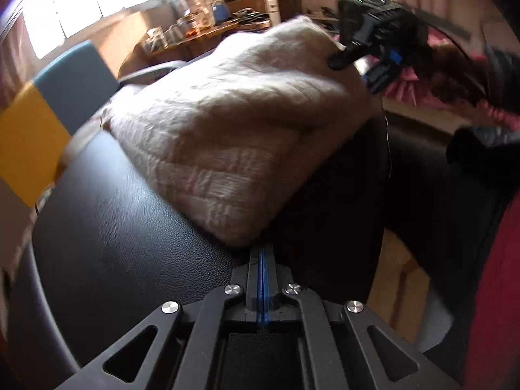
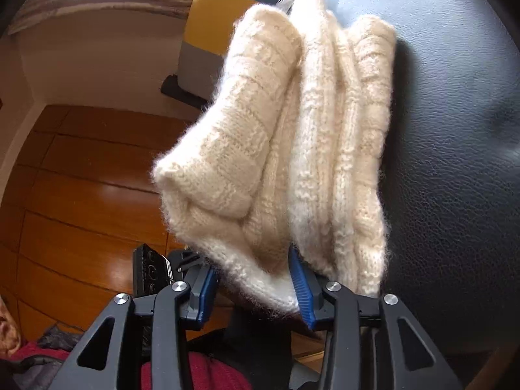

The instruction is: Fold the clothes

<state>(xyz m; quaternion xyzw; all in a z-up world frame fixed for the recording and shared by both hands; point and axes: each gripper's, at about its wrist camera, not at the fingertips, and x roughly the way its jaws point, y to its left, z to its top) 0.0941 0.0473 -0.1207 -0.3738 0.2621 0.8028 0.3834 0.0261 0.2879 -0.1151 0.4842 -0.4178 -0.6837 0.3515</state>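
Black leather seat (image 1: 123, 227) carries my folded cream fuzzy knit sweater (image 1: 227, 123), soft, light and floppy, best pinched at a thick folded edge: left gripper (image 1: 262, 260) closed empty, right gripper (image 2: 256, 279) apart around its overhanging corner.

Left gripper (image 1: 262, 260): matte black linkage arms with triangular cut-outs, four round silver screws and blue-lined fingers (image 1: 258, 279). Right gripper (image 2: 253, 279) matches it, with ribbed blue pads (image 2: 300, 284). Red knit clothing (image 2: 195, 373) shows at the lower frame.
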